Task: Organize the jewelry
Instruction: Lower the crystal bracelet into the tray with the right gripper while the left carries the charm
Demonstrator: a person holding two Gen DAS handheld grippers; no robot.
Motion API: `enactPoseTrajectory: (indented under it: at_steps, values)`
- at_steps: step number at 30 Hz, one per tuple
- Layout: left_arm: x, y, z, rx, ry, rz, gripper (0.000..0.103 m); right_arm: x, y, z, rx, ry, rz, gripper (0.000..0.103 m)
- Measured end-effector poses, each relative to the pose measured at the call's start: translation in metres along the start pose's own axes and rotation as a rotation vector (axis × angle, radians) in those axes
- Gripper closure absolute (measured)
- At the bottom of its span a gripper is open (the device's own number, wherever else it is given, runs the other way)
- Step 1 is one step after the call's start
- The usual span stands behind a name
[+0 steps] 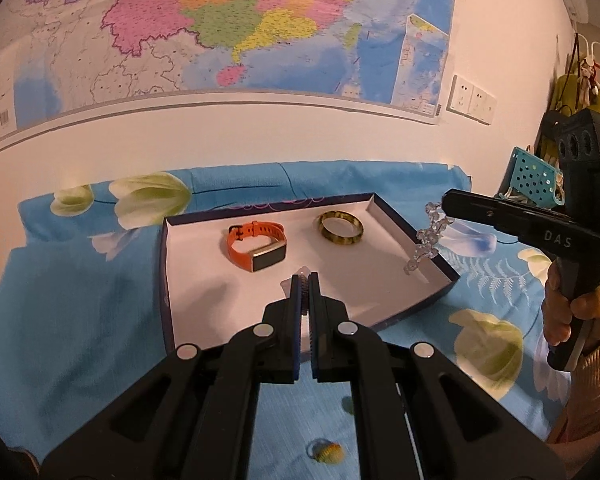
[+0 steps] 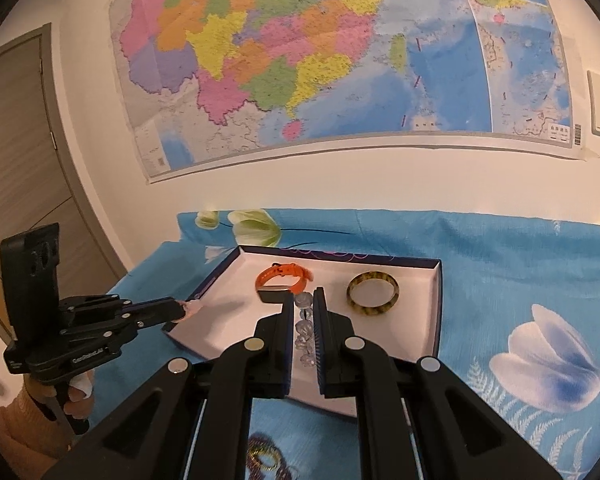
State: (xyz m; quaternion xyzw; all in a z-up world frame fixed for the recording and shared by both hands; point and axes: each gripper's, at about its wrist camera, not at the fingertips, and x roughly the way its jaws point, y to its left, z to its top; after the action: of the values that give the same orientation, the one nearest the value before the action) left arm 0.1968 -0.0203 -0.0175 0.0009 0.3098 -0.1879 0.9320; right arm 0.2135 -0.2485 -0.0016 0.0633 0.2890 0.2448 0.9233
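Carrying beads, our right gripper (image 2: 303,300) pinched a clear bracelet (image 2: 304,332); next we needed its jaws wide above the box (image 2: 436,304).

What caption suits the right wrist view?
Right gripper carries a clear crystal bead bracelet toward the white-lined box holding an orange watch.

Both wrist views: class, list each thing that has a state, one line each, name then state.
Box: open, lidless.
Orange watch band: lying inside box.
Bangle: lying flat inside box.
Clear bead bracelet: dangling from right gripper.
Left gripper: shut on small pale piece.
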Motion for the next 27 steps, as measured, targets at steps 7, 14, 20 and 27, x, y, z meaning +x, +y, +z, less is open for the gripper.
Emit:
enactPoseTrajectory:
  at_steps: [7,14,20,27]
  values:
    - [0.017,0.005,0.007,0.006,0.019,0.018,0.099,0.023,-0.01,0.007,0.009,0.019,-0.017,0.095]
    - [0.034,0.009,0.011,0.008,0.052,0.027,0.099,0.044,-0.016,0.013,0.03,0.037,-0.005,0.095]
    - [0.044,0.011,0.013,0.018,0.073,0.034,0.099,0.055,-0.018,0.018,0.037,0.044,0.019,0.095]
    - [0.055,0.011,0.016,0.037,0.09,0.048,0.099,0.066,-0.017,0.021,0.03,0.051,0.044,0.095]
